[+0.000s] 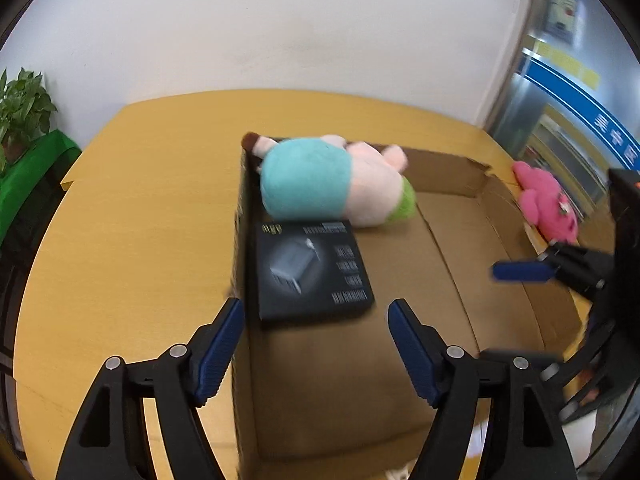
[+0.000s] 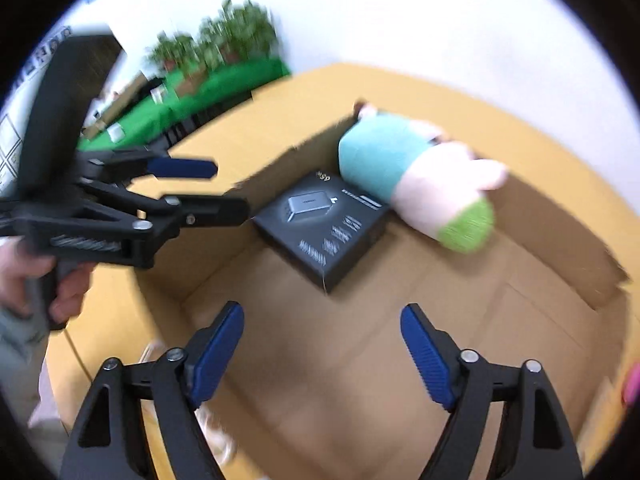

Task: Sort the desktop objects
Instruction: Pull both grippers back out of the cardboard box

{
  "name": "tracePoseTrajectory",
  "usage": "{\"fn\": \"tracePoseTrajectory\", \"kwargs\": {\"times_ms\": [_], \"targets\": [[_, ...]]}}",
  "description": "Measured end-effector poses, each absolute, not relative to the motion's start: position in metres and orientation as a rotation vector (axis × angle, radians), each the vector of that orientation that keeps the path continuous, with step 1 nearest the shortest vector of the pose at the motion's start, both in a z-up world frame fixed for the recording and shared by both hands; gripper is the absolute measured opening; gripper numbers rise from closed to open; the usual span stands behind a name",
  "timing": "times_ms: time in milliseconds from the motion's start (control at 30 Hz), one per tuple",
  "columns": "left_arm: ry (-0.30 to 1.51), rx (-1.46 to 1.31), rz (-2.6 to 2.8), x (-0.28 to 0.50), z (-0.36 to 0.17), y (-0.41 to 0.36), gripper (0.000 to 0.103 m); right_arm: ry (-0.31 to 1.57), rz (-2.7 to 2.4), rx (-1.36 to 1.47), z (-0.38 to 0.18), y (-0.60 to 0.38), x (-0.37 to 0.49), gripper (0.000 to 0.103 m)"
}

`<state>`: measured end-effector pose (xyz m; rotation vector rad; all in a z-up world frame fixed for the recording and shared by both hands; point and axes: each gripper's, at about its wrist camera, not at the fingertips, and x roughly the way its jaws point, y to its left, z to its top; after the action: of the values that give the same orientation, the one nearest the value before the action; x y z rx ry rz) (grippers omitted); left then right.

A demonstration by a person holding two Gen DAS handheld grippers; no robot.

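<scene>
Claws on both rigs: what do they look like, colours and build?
Both match. The left claw and right claw have black plastic linkage arms with triangular cut-outs and silver pivot pins. Fingers carry ribbed blue pads. The right-wrist view shows the left rig's black pistol-style handle in a bare hand. No cables or markings visible.
</scene>
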<state>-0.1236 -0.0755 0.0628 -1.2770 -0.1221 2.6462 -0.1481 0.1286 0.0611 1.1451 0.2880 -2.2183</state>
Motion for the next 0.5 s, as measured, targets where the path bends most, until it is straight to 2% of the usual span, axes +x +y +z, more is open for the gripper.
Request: {"fn": "tracePoseTrajectory", "kwargs": {"times_ms": [67,167,200,300,433,500], "targets": [[-0.138,-1.300,2.623,-0.100,0.053,-0.075,0.083,0.308,-2.278,1.129,0.060,0.153,-0.121,0.083],[-0.196,-1.335,2.554,-0.085,0.032,-0.060,0.083,0.418,-2.364,1.257,0.034,0.183,-0.096,0.083],[-0.190,-1.350,2.539,-0.081,0.026,-0.058,0.083,0.383,-2.388,1.288,0.028,0.187,-0.094,0.083],[-0.094,-1.351,2.568,-0.069,0.018,-0.046,0.083,0.028,-2.430,1.323,0.024,0.236,-0.088,0.083],[-0.164,-1.374,2.545,-0.071,0.019,-0.045,0.083,-0.143,-2.485,1.349,0.014,0.269,-0.079,0.083],[-0.168,-1.378,2.545,-0.070,0.020,-0.048,0.083,-0.090,-2.504,1.325,0.015,0.264,-0.069,0.083]]}}
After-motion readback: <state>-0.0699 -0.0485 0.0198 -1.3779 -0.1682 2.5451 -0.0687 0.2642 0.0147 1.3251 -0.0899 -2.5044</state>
